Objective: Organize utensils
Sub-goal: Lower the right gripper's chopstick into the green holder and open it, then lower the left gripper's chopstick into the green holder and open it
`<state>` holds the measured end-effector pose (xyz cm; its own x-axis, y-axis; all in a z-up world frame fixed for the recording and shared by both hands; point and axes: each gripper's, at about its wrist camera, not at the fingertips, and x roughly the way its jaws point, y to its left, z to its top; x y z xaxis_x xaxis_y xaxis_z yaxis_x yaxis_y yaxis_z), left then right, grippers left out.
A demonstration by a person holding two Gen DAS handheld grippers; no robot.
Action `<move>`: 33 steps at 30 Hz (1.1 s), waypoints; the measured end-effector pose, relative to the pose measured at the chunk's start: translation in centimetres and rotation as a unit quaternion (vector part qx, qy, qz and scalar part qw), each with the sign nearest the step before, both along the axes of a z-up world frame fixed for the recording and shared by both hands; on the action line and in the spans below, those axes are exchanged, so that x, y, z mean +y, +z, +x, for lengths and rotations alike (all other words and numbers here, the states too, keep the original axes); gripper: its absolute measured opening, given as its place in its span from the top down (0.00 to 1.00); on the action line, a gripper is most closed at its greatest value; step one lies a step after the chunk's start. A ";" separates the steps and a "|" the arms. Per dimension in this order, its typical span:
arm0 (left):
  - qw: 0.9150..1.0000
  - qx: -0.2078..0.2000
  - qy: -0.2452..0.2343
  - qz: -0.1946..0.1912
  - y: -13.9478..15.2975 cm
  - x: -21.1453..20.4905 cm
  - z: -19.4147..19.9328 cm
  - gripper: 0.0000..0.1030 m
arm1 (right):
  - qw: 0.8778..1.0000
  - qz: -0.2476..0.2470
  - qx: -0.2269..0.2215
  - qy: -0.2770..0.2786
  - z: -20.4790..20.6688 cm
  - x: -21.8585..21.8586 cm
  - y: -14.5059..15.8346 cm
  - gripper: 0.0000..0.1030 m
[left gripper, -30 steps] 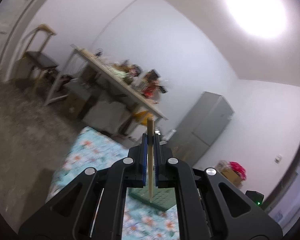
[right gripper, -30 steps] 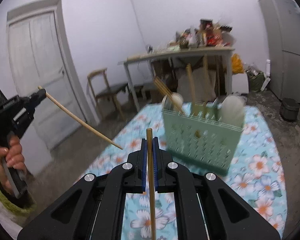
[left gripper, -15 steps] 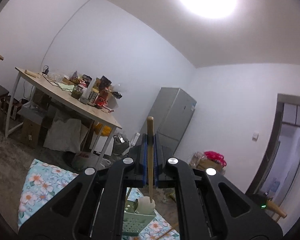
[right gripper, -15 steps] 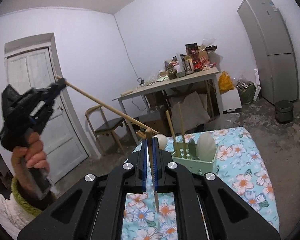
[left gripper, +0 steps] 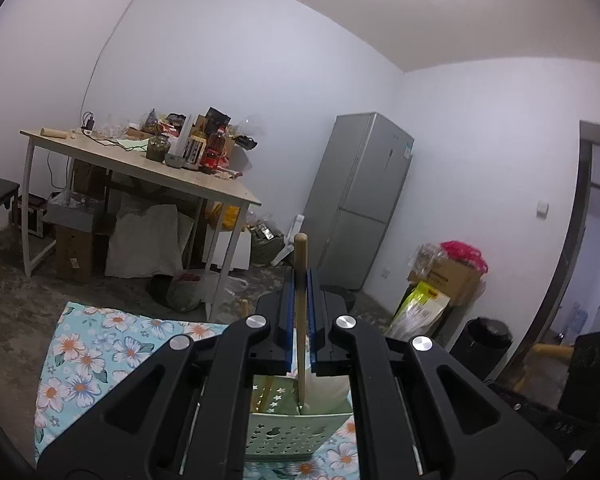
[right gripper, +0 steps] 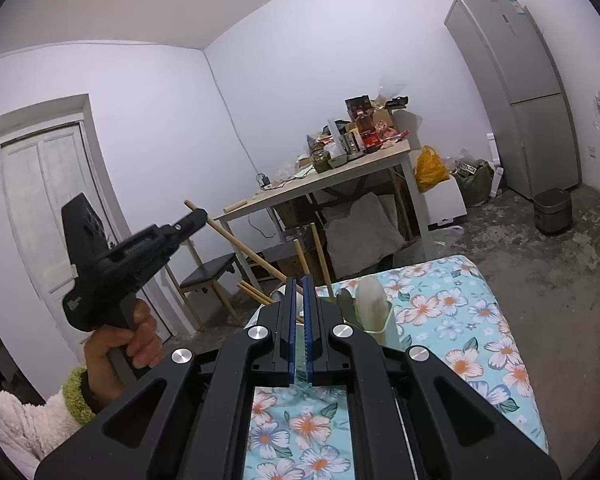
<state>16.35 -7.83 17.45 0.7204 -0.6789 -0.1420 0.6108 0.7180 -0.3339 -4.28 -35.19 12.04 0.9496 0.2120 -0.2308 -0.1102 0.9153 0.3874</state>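
Wooden chopstick point(left gripper: 300, 312) stands clamped between the blue pads of the left gripper point(left gripper: 300, 280), its lower tip dipping into the pale green utensil basket point(left gripper: 284, 436) on the floral cloth point(left gripper: 100, 352). From the right wrist view, the person's left hand point(right gripper: 120, 344) holds that gripper raised, angled toward the basket. The right gripper point(right gripper: 299, 300) hovers just behind the basket, jaws parted by a narrow gap, gripping nothing.

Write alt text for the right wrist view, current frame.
The right gripper, fingers slightly apart and holding nothing, points at a green utensil basket on a floral cloth. At left, the left gripper holds a wooden chopstick slanting down toward the basket.
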 end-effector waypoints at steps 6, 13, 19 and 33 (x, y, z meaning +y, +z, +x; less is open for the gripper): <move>1.000 0.002 0.000 0.019 -0.9 -1.4 0.3 0.96 | 1.000 0.004 0.003 -0.003 -0.2 -0.5 -0.5 0.96; 1.000 0.005 0.004 0.021 -1.2 -2.0 0.4 0.96 | 1.000 0.009 0.017 -0.012 -0.5 -1.6 -0.8 0.96; 0.999 0.003 0.008 0.038 -1.2 -2.6 0.7 0.95 | 0.996 0.073 0.054 -0.010 0.2 -4.3 -3.1 0.95; 0.998 0.007 0.001 0.056 -2.7 -3.7 0.9 0.95 | 0.994 0.073 0.075 -0.015 0.4 -4.5 -4.2 0.94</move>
